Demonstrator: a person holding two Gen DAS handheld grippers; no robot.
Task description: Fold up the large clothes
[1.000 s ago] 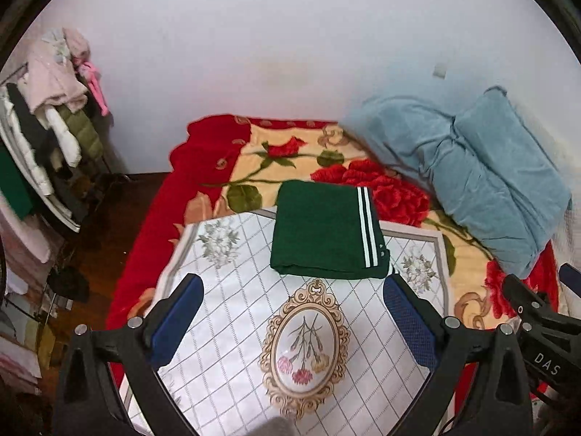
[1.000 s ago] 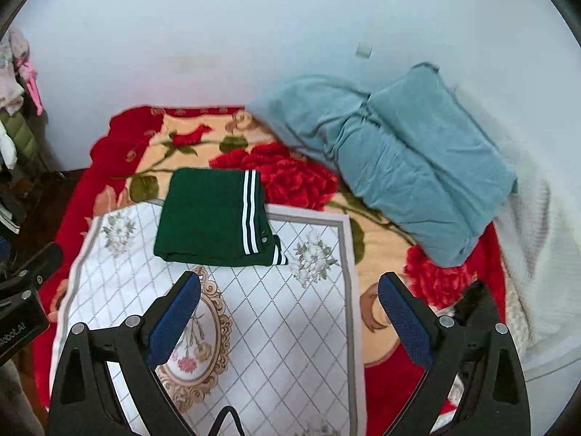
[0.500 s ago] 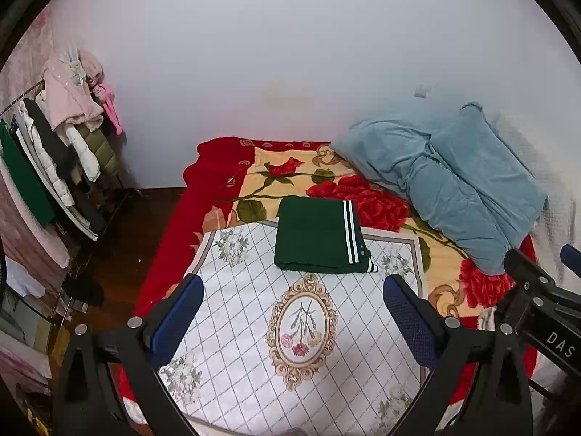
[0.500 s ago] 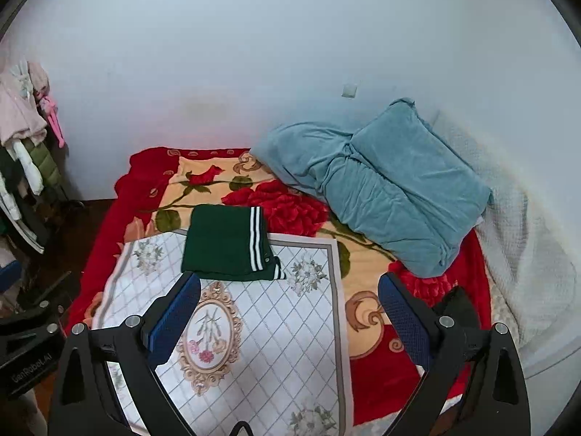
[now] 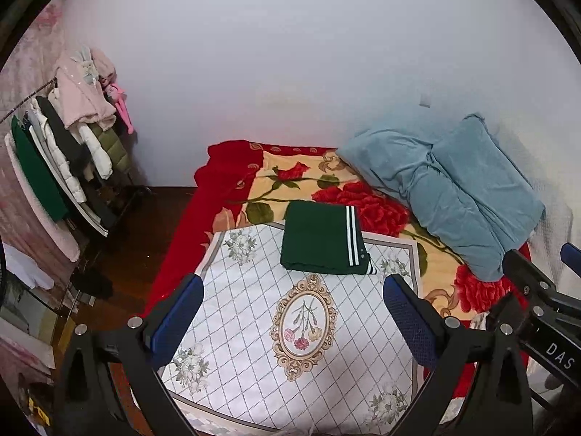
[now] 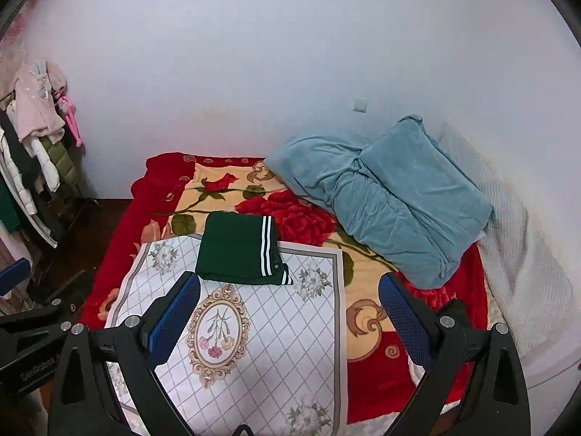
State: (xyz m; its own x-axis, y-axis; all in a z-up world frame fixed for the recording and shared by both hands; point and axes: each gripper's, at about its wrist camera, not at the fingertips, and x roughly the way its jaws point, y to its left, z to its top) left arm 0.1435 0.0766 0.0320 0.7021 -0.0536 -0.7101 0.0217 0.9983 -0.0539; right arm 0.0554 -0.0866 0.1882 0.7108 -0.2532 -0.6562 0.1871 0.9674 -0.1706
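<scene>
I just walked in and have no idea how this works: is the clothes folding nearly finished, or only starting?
It looks nearly finished. The dark green garment with white stripes lies folded into a neat rectangle on the white diamond-patterned cloth on the bed. Nothing is in hand: the left hand-held gripper and right hand-held gripper are both open and empty, held short of the garment. No other unfolded garment shows on the bed.
</scene>
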